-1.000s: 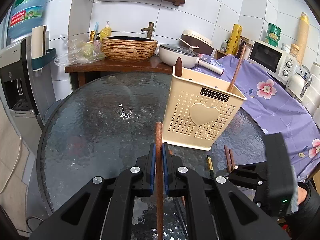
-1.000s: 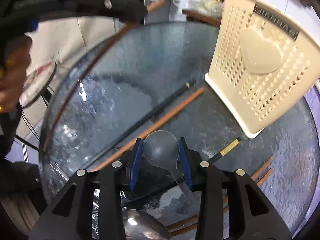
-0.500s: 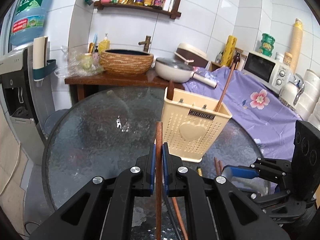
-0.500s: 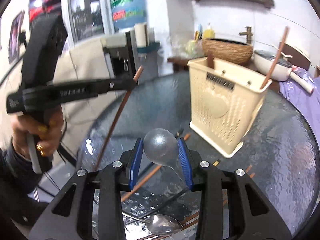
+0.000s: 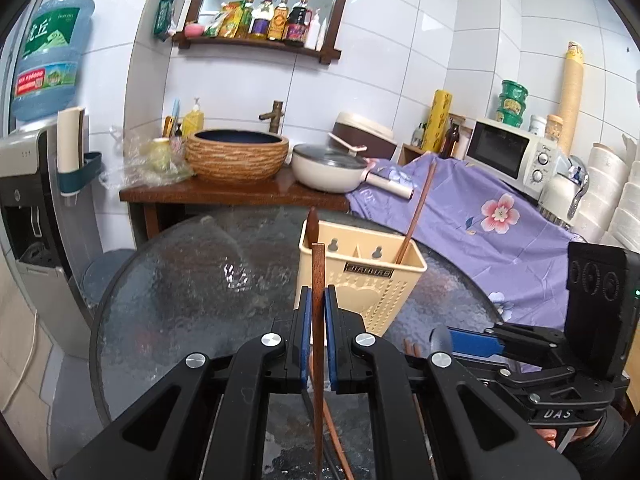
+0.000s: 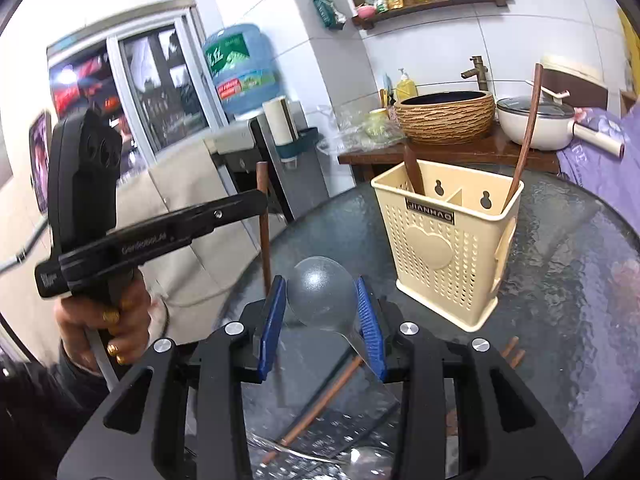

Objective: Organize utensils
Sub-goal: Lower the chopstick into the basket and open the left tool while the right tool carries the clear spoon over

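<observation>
Both claws are loaded and raised above the glass counter (image 5: 168,304). The left claw (image 5: 315,320), low centre of the left wrist view, is pinched tight on a brown wooden chopstick (image 5: 318,320) that stands nearly upright between the blue pads, its blunt tip poking up in front of the cream utensil holder (image 5: 384,280). In the right wrist view the right claw (image 6: 322,320), lower centre, grips a clear plastic spoon (image 6: 322,294) by the sides of its bowl, handle trailing down and back toward the camera.

The holder stands mid-frame, right of centre, in both views, with a dark wooden piece in one compartment and a long chopstick (image 6: 524,136) leaning out of the other. More chopsticks and a metal spoon (image 6: 368,458) lie loose on the glass at the bottom of the right view.

Handling, as I read it: the chopstick is light, stiff and smooth, so a mid-shaft hold should keep it from pivoting. The spoon looks thin and slick; squeezing the rounded bowl risks it popping out or cracking, and the neck would be a surer spot. Next up, probably, each piece goes tip-down into a slot.
</observation>
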`<state>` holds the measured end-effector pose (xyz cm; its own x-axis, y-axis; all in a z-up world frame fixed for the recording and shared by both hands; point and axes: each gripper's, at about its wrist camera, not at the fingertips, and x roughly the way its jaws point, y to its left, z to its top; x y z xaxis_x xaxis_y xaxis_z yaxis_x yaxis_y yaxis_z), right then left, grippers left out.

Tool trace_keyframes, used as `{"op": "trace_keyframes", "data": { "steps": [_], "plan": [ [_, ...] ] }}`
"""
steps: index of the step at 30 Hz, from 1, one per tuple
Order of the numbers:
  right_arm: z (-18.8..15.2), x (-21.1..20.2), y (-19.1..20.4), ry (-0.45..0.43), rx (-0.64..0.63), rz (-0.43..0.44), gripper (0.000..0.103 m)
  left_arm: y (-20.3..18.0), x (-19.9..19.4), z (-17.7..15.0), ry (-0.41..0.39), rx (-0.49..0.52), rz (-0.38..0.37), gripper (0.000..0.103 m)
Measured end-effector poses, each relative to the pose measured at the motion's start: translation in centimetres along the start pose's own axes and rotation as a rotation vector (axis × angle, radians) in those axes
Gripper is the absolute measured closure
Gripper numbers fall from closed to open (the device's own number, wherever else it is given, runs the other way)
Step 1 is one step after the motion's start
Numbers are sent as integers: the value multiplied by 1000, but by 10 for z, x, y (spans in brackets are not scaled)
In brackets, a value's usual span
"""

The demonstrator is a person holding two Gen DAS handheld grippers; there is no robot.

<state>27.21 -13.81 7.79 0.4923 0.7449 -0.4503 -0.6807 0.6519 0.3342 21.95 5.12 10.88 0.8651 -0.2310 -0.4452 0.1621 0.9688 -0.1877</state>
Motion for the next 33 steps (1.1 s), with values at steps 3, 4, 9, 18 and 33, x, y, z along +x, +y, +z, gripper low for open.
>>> {"op": "trace_keyframes", "data": {
  "steps": [3,4,9,18,33],
  "plan": [
    [8,-2,1,-26,18,7,66,-2,-4,7,-13,10,-3,97],
    [10,-3,1,-31,24,12,66,-3,-5,10,-15,10,-13,97],
    [29,-6,3,-75,42,18,66,-8,-14,28,-50,27,-25,97],
    [97,-19,7,-206,38,-3,66,-23,-35,94,-162,46,-44,97],
    [125,16,-58,-309,153,-102,66,-7,31,154,-255,-155,44,97]
  ]
}}
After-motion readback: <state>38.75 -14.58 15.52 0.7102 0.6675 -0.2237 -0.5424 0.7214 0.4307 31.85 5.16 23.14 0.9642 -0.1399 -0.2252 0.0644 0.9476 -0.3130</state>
